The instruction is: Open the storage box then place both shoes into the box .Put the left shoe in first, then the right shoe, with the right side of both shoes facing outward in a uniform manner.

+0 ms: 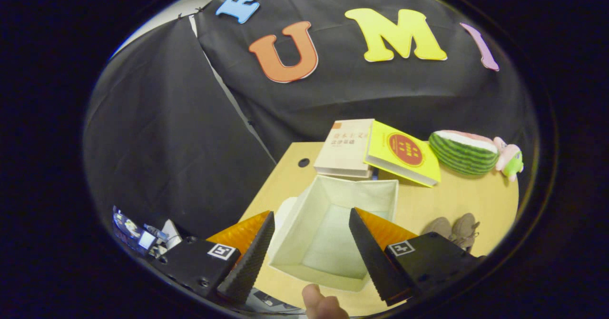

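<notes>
Claw [311,224] released, fingers spread wide, nothing betw. them gripped; it hangs above the storage box [335,193]. Box sits open on the worktop [476,200], lid off, inside bare. Shoes [454,228] lie on worktop just right of box, past the right finger. Two books [376,150] beyond box; watermelon plush [464,152] further right. A fingertip [319,302] shows near side of the box.

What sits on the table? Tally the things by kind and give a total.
Books: 2, a beige book and a yellow book
Storage box: 1, open, empty, between the open tongs
Shoes: 2
Watermelon plush: 1
Pink plush toy: 1
Total: 7
</notes>
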Motion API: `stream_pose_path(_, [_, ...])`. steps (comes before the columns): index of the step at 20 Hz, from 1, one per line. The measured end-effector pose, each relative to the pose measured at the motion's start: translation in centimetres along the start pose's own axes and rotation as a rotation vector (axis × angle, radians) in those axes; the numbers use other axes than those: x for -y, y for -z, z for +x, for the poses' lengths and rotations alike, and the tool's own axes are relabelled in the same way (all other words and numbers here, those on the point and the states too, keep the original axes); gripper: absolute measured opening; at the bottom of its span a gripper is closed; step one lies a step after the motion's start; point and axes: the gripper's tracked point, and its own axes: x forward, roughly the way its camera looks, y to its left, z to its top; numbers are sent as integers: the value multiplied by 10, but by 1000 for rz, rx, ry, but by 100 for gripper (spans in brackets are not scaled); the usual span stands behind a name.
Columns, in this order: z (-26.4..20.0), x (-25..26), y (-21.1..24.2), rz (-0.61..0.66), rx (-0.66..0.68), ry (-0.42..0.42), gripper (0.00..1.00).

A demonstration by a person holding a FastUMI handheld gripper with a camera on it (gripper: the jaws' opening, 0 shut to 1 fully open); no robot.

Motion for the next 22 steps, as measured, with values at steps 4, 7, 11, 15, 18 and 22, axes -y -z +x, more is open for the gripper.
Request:
stream_pose_path(4, [-4, 56, 28, -71, -50, 101, 100])
stream_pose_path(7, [-5, 90, 55, -104, -91, 142, 100])
stream_pose_path(11, [-1, 139, 87, -84, -149, 192, 100])
stream_pose_path(15, [-2, 197, 108, -35, -178, 284, 100])
stream_pose_path(18, [-1, 217, 131, 16, -246, 265, 100])
stream_pose_path(22, [1, 248, 155, 100, -326, 310, 100])
